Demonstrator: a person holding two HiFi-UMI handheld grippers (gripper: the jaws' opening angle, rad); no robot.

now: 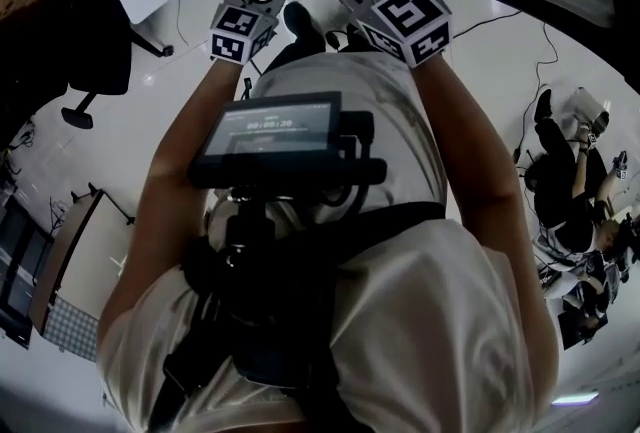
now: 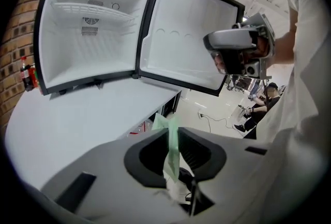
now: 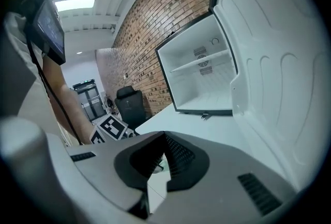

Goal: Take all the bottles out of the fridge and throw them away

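Pinched flat between the dark ribbed pads of my left gripper (image 2: 171, 134) stood a thin, crumpled strip of pale green plastic (image 2: 172, 158), poking out toward twelve o'clock. My right gripper (image 3: 161, 138) had its jaws drawn together, tips just beside that strip. At eleven o'clock the smooth white fridge (image 2: 114, 47) gaped open.

Two grippers (left gripper (image 2: 173, 134), right gripper (image 3: 164, 141)), one fridge (image 2: 93, 26), one green scrap (image 2: 171, 153).

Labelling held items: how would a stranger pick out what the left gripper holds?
Find the open white fridge on the table. In front of it, the left gripper pinches a thin strip between its jaws, the only pale-green thing there.
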